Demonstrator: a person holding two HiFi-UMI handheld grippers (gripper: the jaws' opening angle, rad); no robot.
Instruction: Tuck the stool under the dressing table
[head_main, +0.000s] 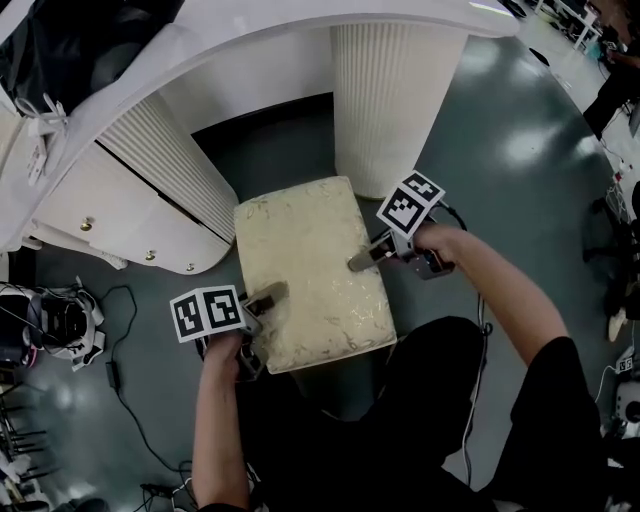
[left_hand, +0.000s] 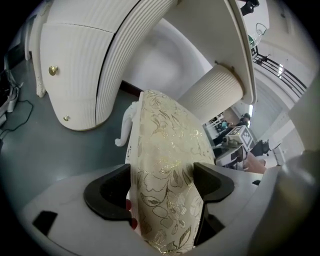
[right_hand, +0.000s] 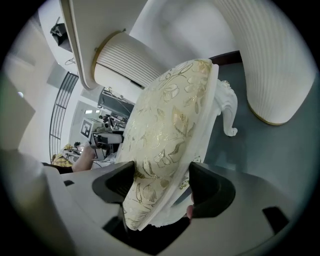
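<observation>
The stool has a cream cushion with gold flowers and a white frame; it stands on the grey floor just in front of the dressing table's knee gap. The white dressing table rests on two fluted pedestals. My left gripper is shut on the stool's left seat edge, the cushion filling the jaws. My right gripper is shut on the right seat edge, clamping cushion and white rim between its jaws. A curled white leg shows below the seat.
The left pedestal and a drawer unit with gold knobs flank the gap on the left. White headset-like gear and cables lie on the floor at the left. Another cable trails at the right.
</observation>
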